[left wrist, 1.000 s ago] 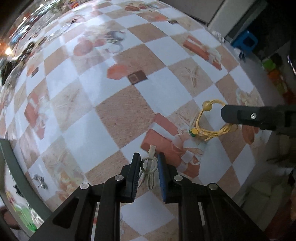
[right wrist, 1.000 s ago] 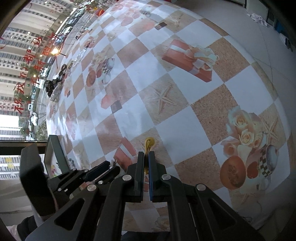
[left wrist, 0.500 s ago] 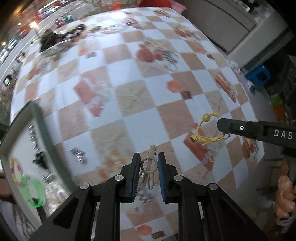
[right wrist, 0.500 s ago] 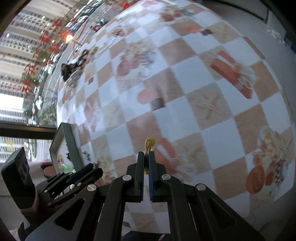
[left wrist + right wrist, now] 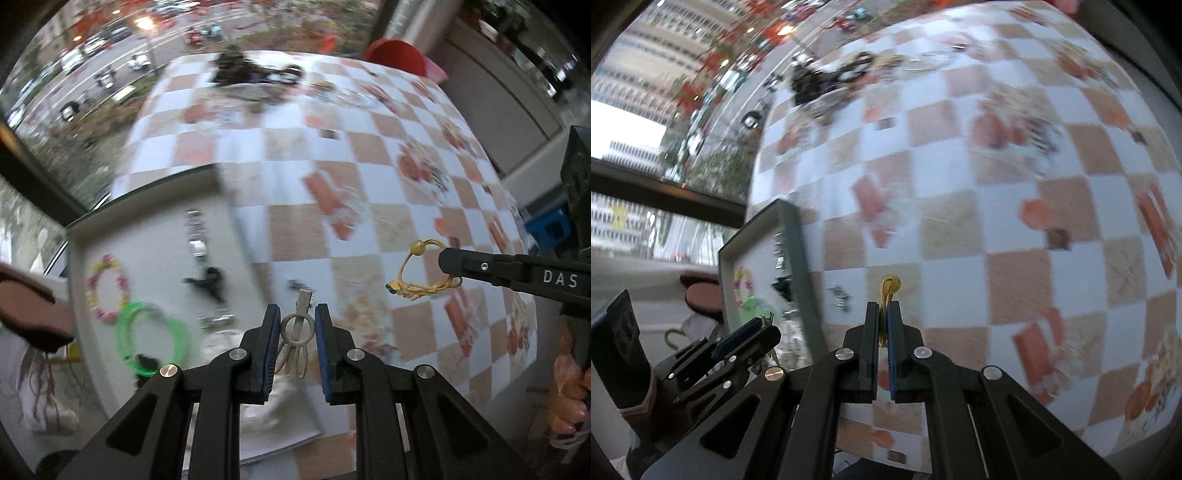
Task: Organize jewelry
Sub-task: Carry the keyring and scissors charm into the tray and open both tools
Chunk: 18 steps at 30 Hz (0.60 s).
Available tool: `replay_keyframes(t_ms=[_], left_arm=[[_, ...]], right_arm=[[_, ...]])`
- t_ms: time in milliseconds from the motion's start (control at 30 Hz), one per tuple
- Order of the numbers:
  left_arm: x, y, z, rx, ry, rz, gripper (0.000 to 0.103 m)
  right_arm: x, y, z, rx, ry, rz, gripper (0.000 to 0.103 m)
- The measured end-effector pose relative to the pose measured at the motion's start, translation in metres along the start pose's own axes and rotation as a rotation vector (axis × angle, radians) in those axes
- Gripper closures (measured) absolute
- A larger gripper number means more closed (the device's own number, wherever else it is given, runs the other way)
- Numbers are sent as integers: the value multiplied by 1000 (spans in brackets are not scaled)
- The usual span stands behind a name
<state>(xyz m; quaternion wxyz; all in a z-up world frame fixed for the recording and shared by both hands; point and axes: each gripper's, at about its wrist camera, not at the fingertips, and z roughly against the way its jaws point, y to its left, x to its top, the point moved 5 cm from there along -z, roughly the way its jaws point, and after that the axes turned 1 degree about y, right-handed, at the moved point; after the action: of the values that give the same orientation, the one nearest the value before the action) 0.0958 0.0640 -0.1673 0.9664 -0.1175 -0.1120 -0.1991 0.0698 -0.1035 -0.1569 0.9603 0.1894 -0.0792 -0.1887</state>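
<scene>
Right now your left gripper (image 5: 295, 328) is clamped on a pale metal hair clip (image 5: 296, 332), held in the air above the near edge of the white tray (image 5: 155, 236). Your right gripper (image 5: 882, 325) is pinched tight on a yellow cord bracelet (image 5: 421, 273), hanging over the checkered tablecloth (image 5: 369, 184) beside that tray

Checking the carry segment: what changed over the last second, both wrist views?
Both grippers swung left toward the tray, which now fills the left view's lower left. No grasp changed: the left gripper still pinches the hair clip, the right gripper still holds the yellow cord bracelet.
</scene>
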Motion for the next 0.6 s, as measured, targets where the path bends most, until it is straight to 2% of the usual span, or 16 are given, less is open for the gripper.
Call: replay_keyframes(t_ms=[367, 600], left_arm=[[0, 103, 5, 90, -39, 188, 80], [15, 139, -18, 116, -37, 246, 80]], right_arm=[[23, 106, -42, 62, 61, 207, 99], [41, 154, -78, 105, 99, 256, 99]])
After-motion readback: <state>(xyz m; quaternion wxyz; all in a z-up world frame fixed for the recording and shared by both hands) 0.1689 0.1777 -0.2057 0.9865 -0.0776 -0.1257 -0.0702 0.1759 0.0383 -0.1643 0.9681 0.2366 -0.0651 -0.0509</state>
